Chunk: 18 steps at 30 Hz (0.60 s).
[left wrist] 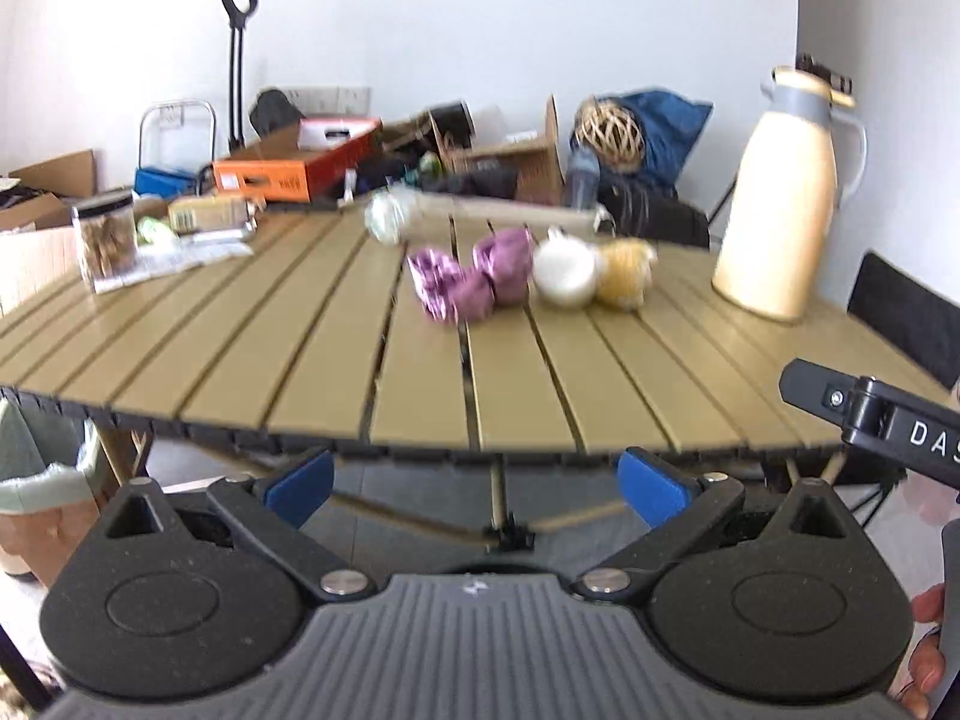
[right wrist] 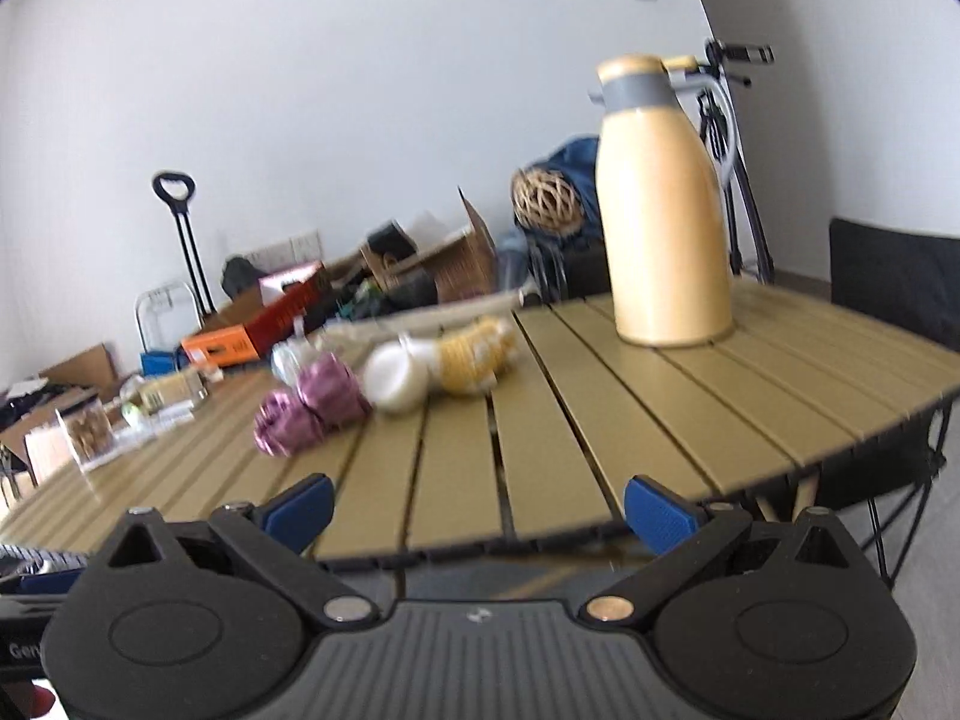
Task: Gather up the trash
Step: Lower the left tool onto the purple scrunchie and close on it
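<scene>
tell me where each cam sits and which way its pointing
Left wrist: on the left gripper, before the slatted table's near edge, facing the purple wrappers; open blue-padded fingers, part of the right gripper and fingers of a hand show.
Right wrist: on the right gripper, further right, facing across the table toward the cream jug; open fingers show.
Shared: table, wrappers, white ball, yellow wad, jug, clutter behind.

Bare slatted table fronts the wrappers; flask stands right.
</scene>
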Each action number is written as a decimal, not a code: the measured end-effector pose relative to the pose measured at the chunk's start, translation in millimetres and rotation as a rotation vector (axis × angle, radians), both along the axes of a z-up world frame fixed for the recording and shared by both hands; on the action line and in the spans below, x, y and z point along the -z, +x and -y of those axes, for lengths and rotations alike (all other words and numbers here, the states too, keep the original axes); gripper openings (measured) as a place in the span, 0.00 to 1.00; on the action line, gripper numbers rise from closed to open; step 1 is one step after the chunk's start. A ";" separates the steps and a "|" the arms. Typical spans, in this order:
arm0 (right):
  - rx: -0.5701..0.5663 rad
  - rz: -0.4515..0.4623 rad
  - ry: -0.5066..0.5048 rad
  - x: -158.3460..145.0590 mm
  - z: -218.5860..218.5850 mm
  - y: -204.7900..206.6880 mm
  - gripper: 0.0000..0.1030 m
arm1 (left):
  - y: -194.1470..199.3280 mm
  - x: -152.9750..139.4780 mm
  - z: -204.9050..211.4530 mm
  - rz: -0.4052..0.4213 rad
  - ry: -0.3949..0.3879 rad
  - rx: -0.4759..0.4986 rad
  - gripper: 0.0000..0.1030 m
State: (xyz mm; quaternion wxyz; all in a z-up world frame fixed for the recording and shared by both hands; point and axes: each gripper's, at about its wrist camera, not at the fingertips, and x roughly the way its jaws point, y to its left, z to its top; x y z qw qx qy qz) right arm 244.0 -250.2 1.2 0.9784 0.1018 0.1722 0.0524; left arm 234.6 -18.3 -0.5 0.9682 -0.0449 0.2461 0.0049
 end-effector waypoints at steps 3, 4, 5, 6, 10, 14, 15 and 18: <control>0.020 0.038 -0.019 -14.2 -5.3 6.3 1.00 | 6.9 -9.5 -4.2 0.024 -0.014 -0.023 1.00; 0.019 0.054 -0.022 -18.7 -6.9 7.6 1.00 | 10.4 -12.5 -5.8 0.028 -0.022 -0.028 1.00; 0.015 0.070 -0.018 -22.4 -8.2 9.8 1.00 | 14.5 -14.8 -7.3 0.032 -0.029 -0.033 1.00; 0.011 0.084 -0.012 -26.0 -9.5 12.5 1.00 | 18.7 -17.0 -8.9 0.035 -0.033 -0.037 1.00; 0.021 0.122 -0.059 -36.3 -20.3 26.3 1.00 | 35.1 -24.7 -14.0 0.055 -0.036 -0.055 1.00; 0.066 0.161 -0.133 -44.7 -30.5 45.7 1.00 | 53.9 -29.8 -17.8 0.066 -0.035 -0.066 1.00; 0.061 0.168 -0.132 -46.8 -30.7 50.8 1.00 | 60.0 -31.1 -18.8 0.066 -0.035 -0.069 1.00; 0.044 0.165 -0.133 -51.5 -32.9 68.4 1.00 | 77.6 -31.8 -19.5 0.061 -0.024 -0.064 1.00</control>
